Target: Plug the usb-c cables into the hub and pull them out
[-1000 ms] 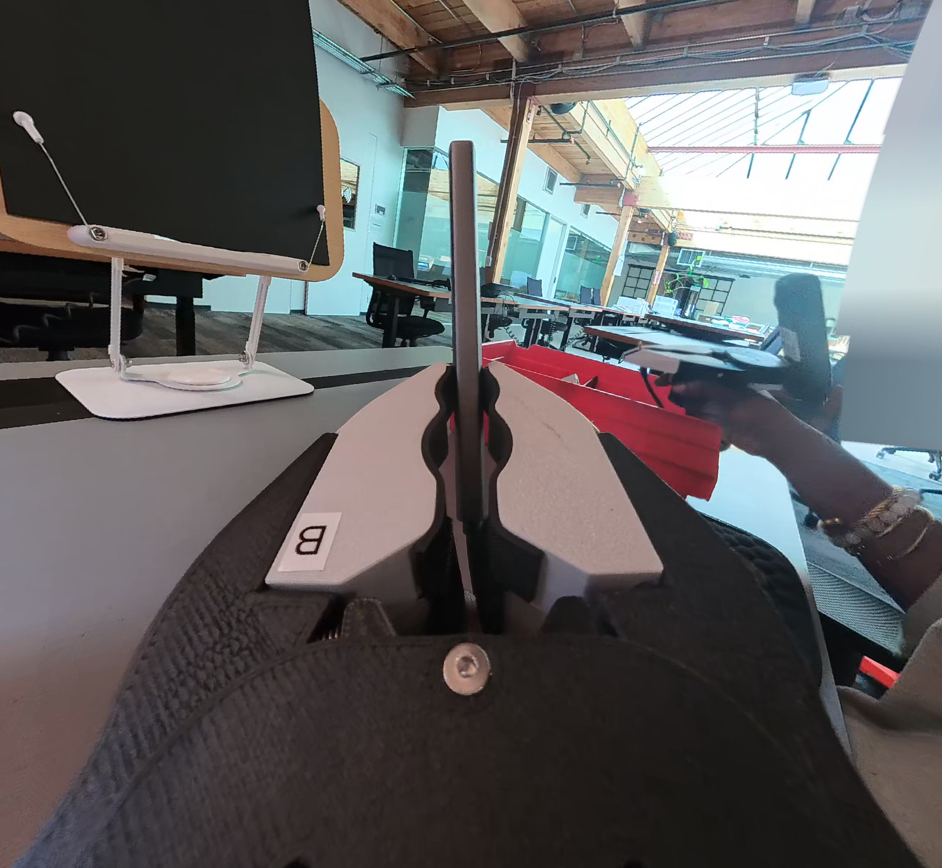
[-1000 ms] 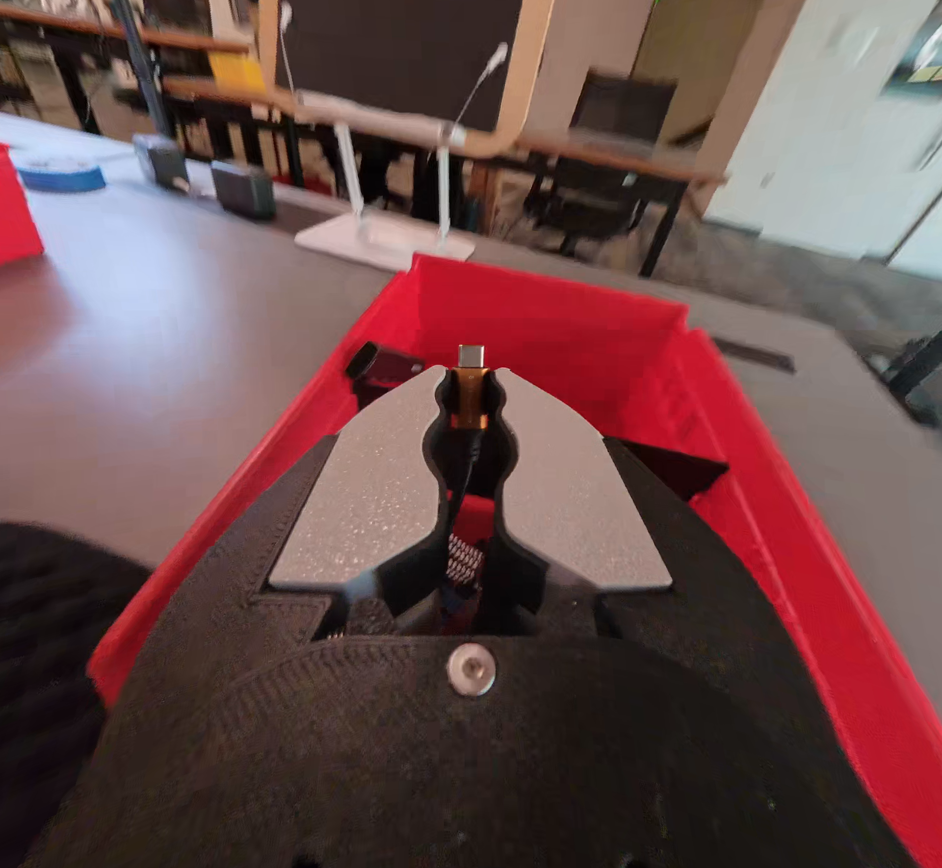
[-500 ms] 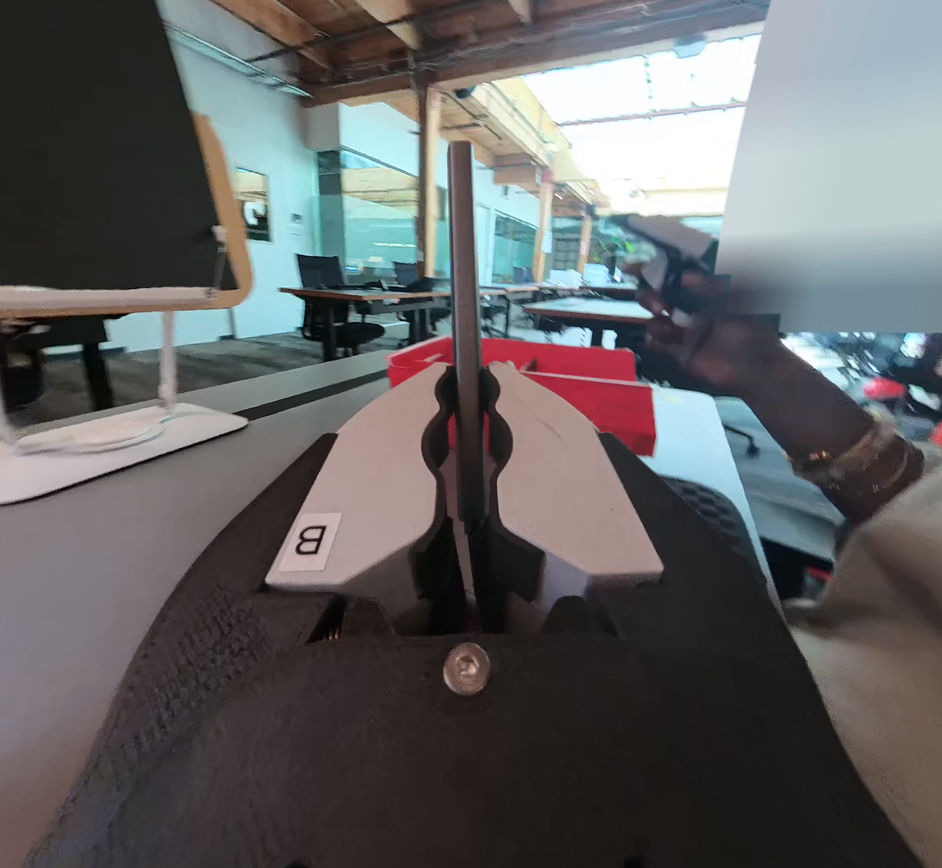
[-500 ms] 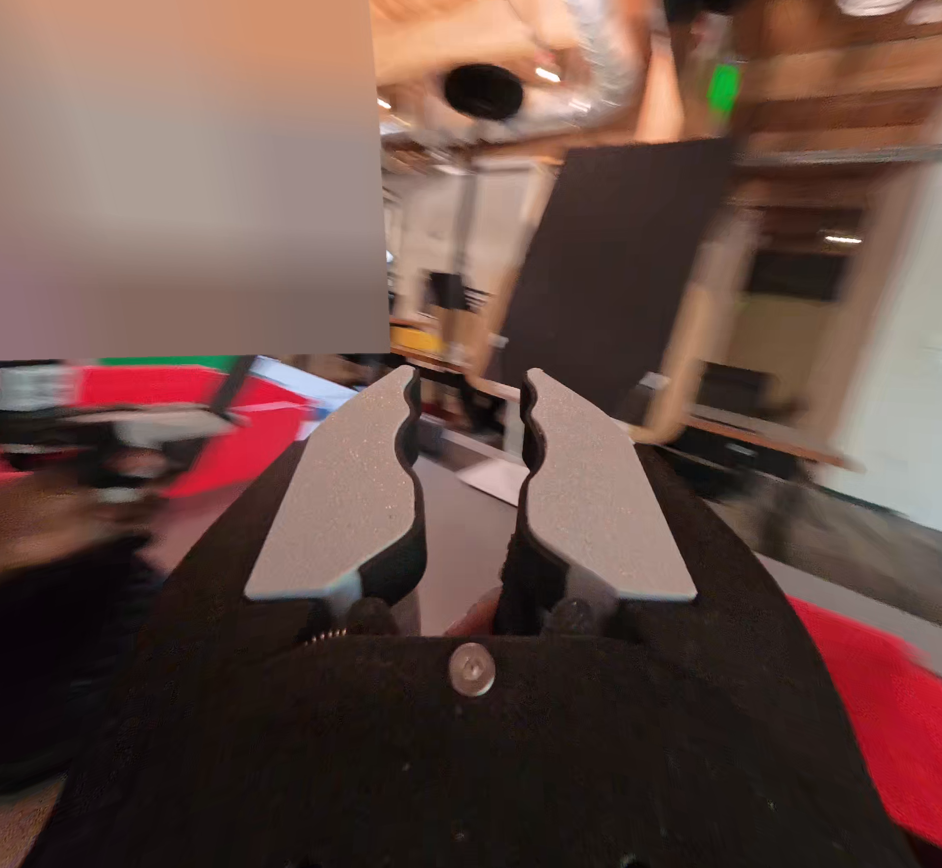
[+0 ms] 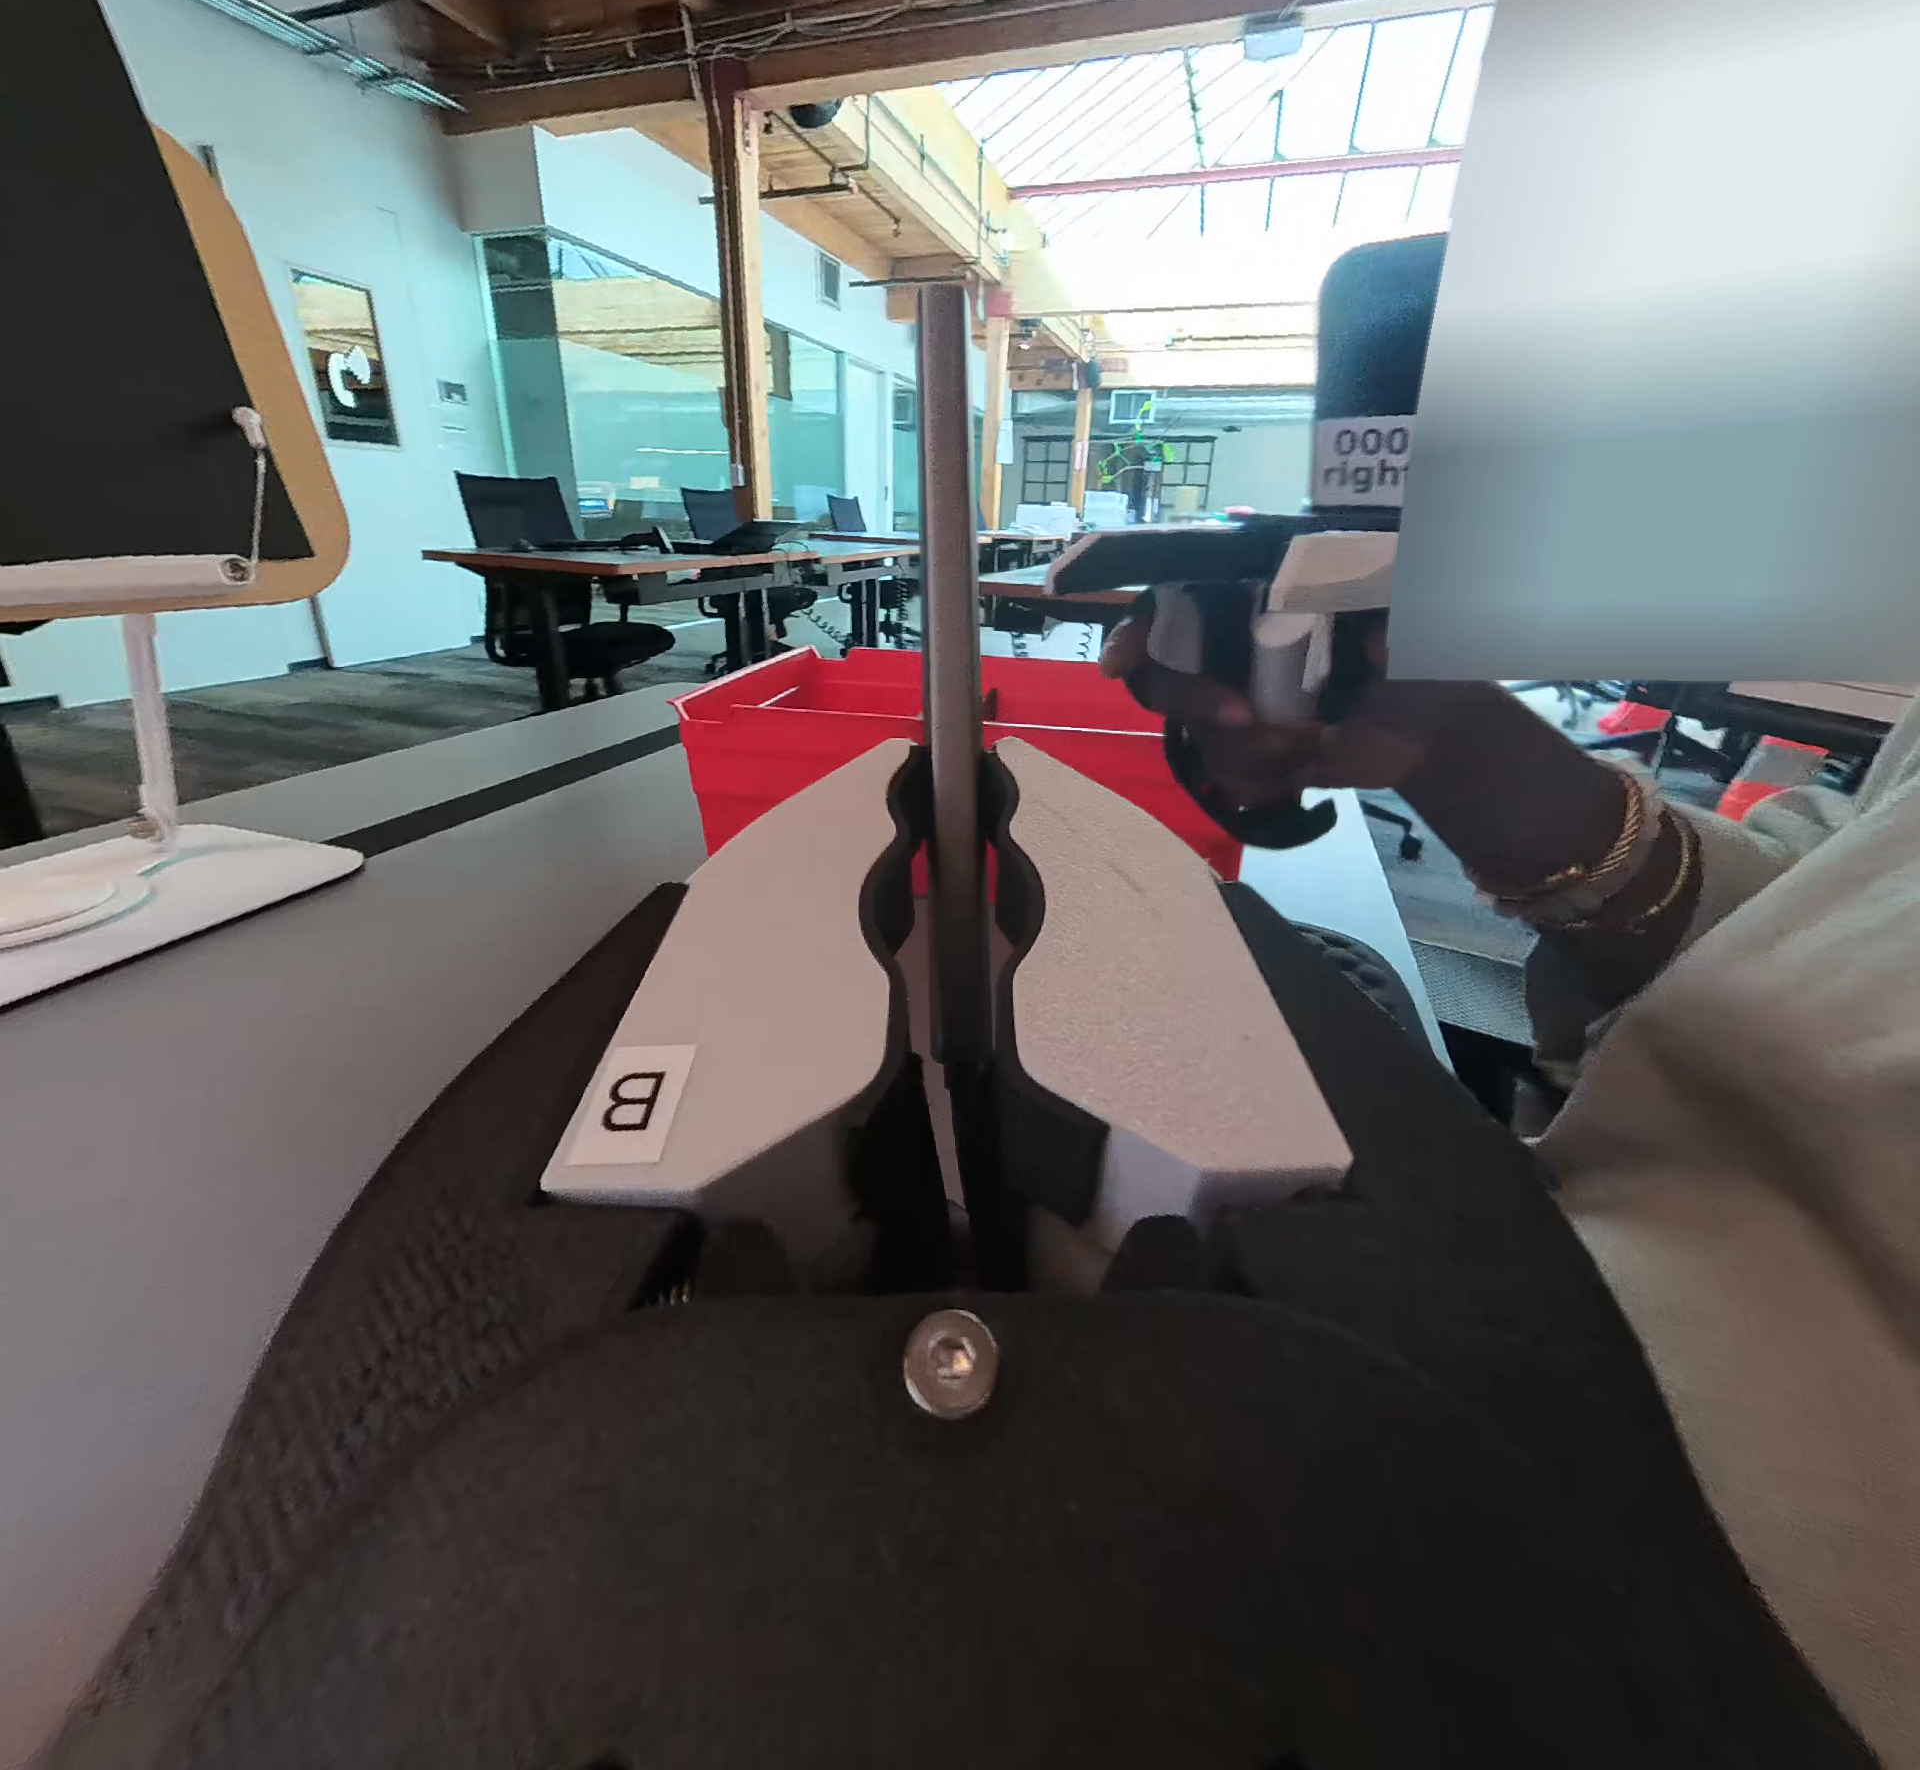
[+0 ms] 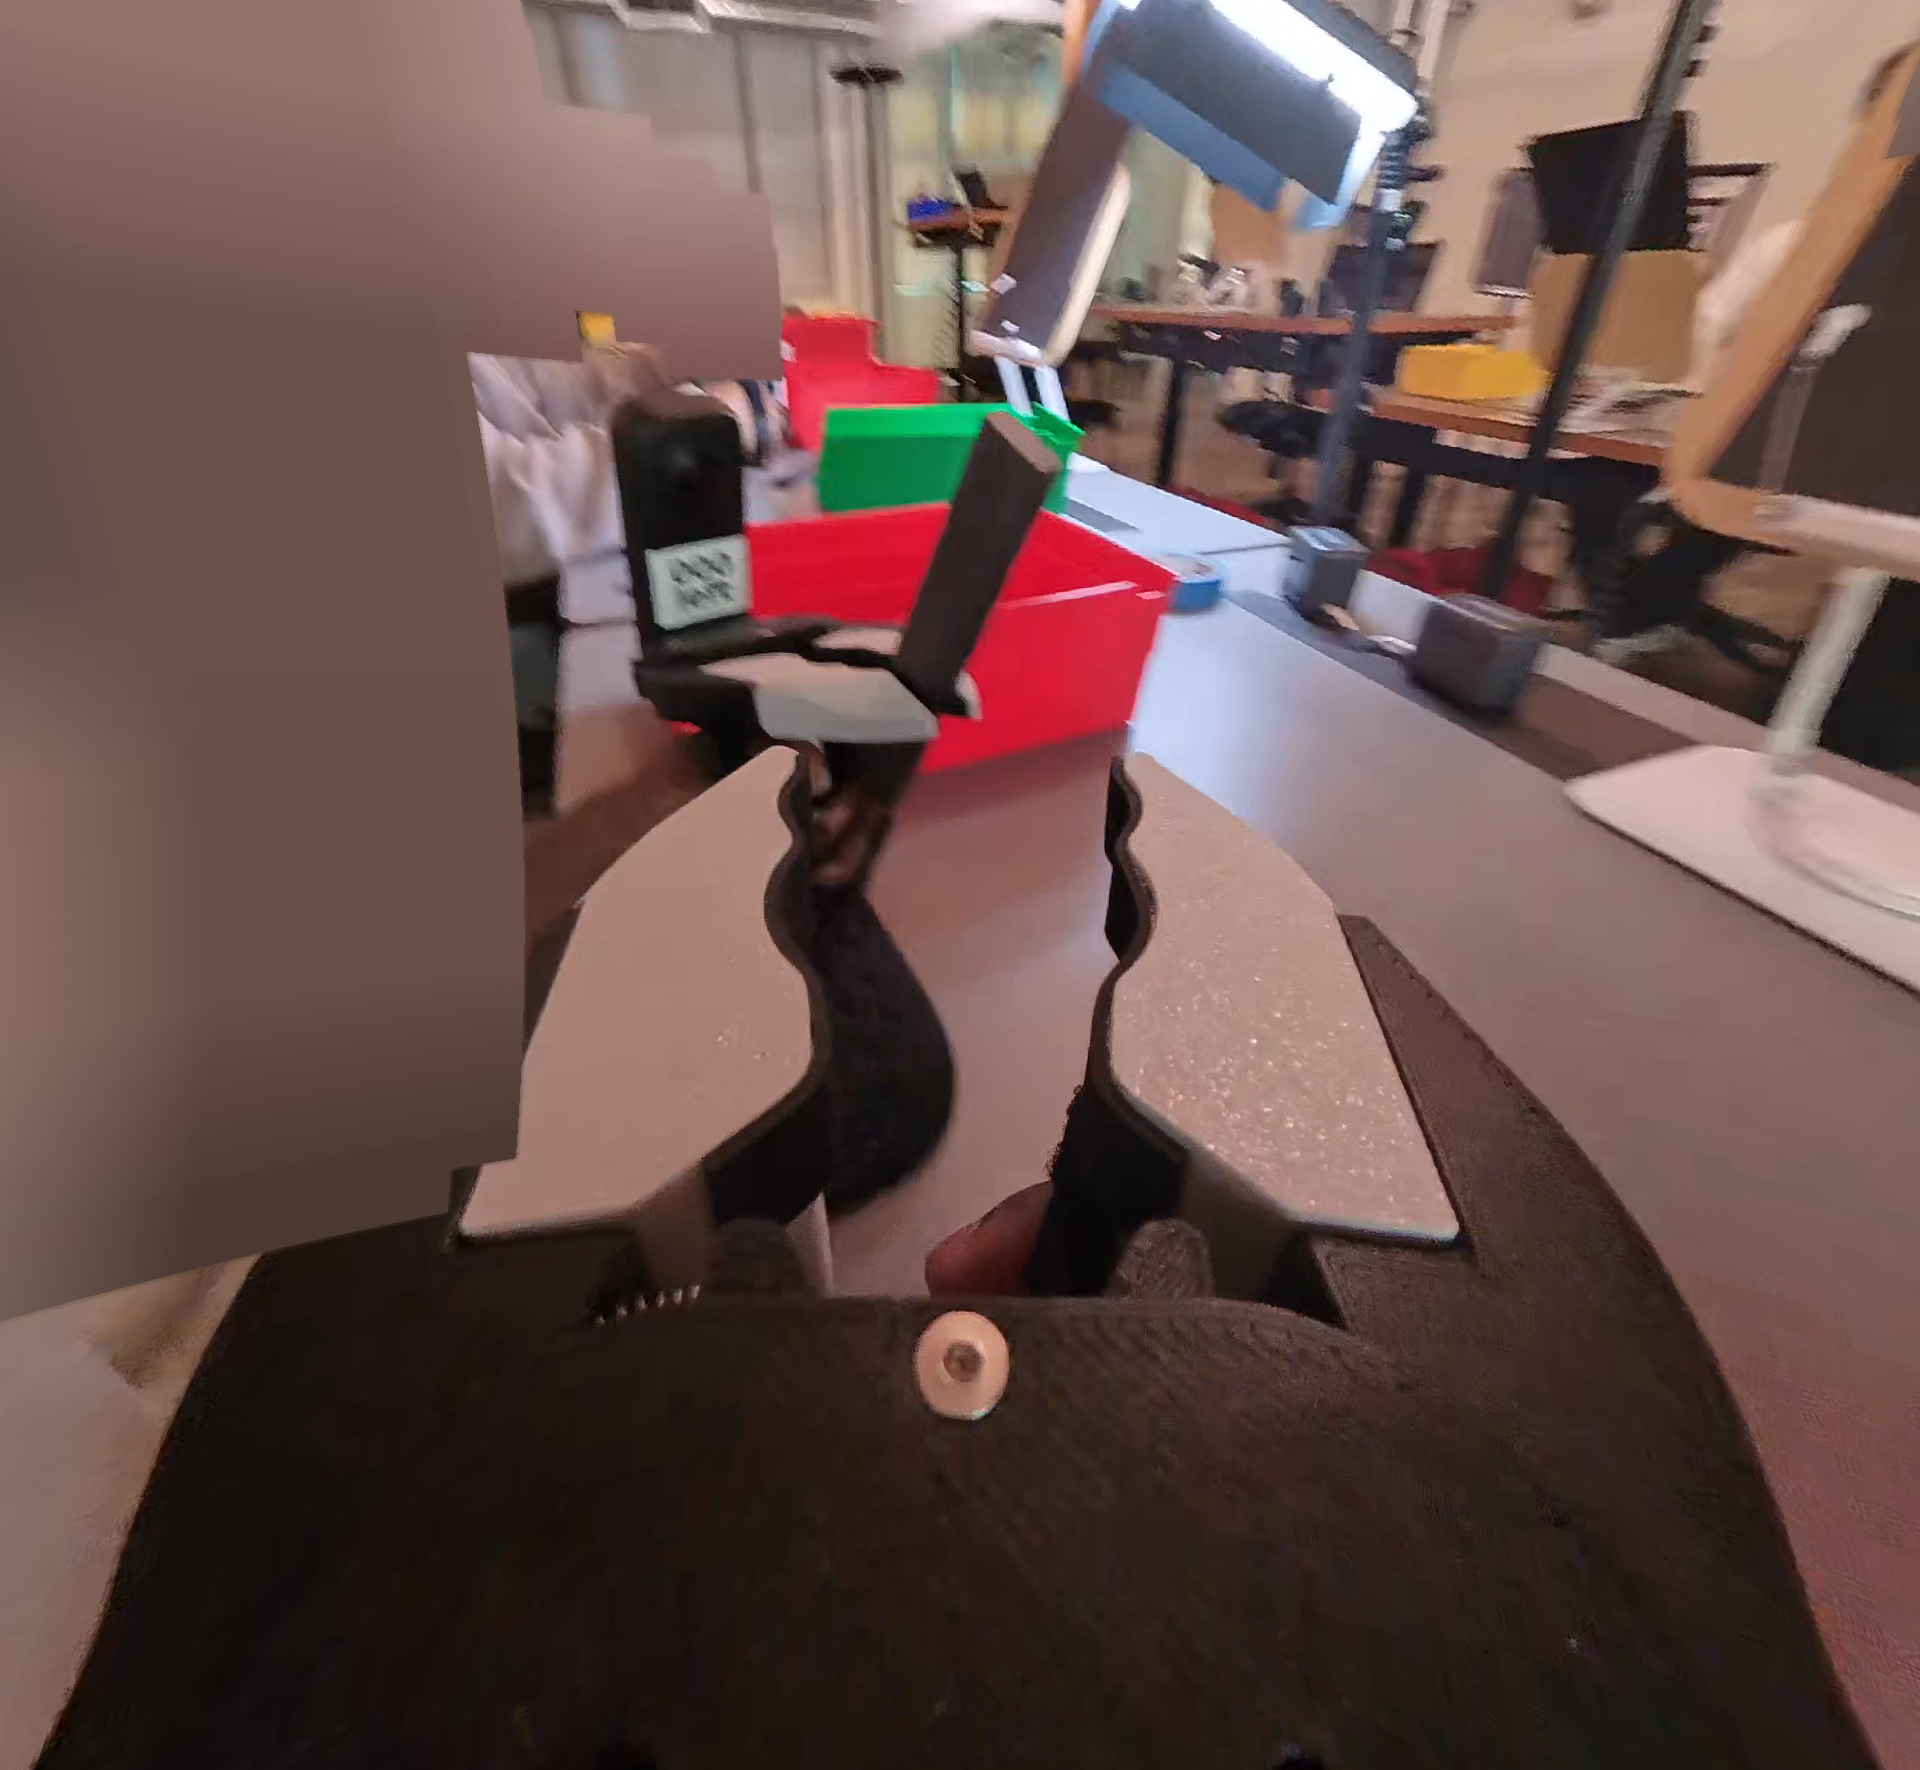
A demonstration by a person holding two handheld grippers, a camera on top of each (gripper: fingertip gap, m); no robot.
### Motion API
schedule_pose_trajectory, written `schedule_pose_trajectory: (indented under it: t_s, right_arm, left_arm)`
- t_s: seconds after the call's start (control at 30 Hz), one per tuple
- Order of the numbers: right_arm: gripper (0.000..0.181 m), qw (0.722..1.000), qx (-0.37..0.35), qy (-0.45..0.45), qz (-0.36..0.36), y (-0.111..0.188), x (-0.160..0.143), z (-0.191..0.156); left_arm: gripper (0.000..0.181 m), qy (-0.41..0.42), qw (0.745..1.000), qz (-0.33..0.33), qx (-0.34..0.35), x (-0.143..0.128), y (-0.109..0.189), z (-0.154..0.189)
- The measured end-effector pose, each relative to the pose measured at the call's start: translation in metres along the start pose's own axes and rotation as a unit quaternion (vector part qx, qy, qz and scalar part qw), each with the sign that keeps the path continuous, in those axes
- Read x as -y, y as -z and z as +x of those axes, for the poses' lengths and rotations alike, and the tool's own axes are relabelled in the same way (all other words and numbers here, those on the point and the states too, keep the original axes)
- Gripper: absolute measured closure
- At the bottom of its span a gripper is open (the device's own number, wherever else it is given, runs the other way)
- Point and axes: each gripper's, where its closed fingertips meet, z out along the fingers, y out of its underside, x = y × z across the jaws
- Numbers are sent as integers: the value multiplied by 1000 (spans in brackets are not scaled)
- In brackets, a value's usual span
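Slim grey hub standing upright, clamped edge-on between the jaws of the left gripper, raised above the dark surface. Right gripper empty, jaws wide apart, facing it. Beyond, a red bin on the surface.

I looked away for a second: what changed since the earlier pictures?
The right gripper let go of the orange-collared USB-C plug, opened, lifted out of the red bin and swung toward the left gripper. The left gripper stayed shut on the grey hub.
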Motion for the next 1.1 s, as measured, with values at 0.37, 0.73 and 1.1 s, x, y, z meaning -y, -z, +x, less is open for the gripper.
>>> schedule_pose_trajectory:
  t_s: [0.37,0.73,1.1]
  right_arm:
    - [169,993,101,5,52,-52,14,-18]
    - [172,994,-23,58,90,-35,100,41]
    - [172,965,-186,182,24,31,211,132]
  left_arm:
    - [170,-19,995,-42,-83,-13,-11,28]
    - [100,-21,995,36,85,8,0,-24]
    - [87,-59,988,44,133,13,6,-40]
